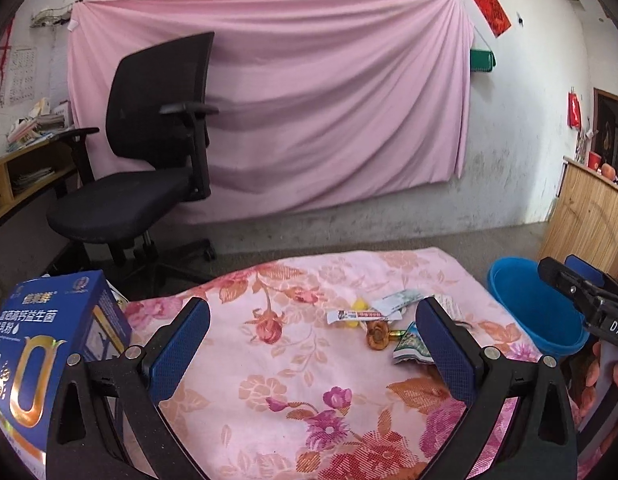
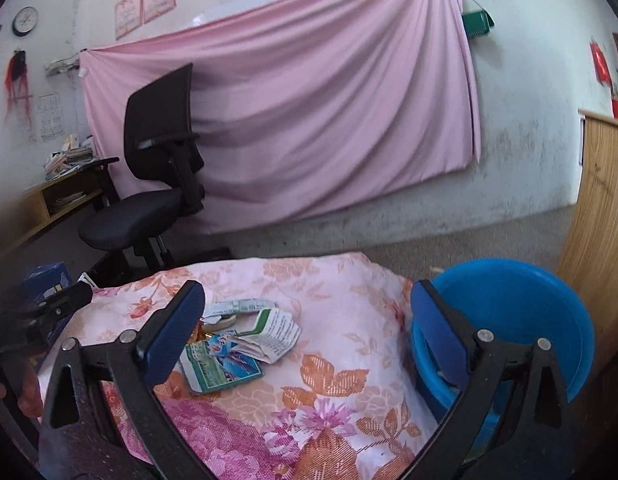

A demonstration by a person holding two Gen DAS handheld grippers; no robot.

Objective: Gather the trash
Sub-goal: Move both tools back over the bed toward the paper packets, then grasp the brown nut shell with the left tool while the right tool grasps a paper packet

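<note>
Scattered wrappers on a floral cloth: a flattened green-and-blue packet (image 2: pixel 221 364) lies just ahead of the right gripper's (image 2: pixel 305 328) left finger, a folded white printed leaflet (image 2: pixel 279 334) touching it; beyond, a crumpled white strip (image 2: pixel 239 306). Blue basin (image 2: pixel 549 320) behind the right finger.

A cluster of wrappers (image 1: pixel 389 320) lies on the cloth-covered table (image 1: pixel 293 384), toward its far right part. A basin (image 2: pixel 521 320) sits just off the table's right edge. A box (image 1: pixel 41 352) stands at the left edge. A chair (image 1: pixel 149 160) stands behind, left, before a hung sheet (image 1: pixel 329 100).
</note>
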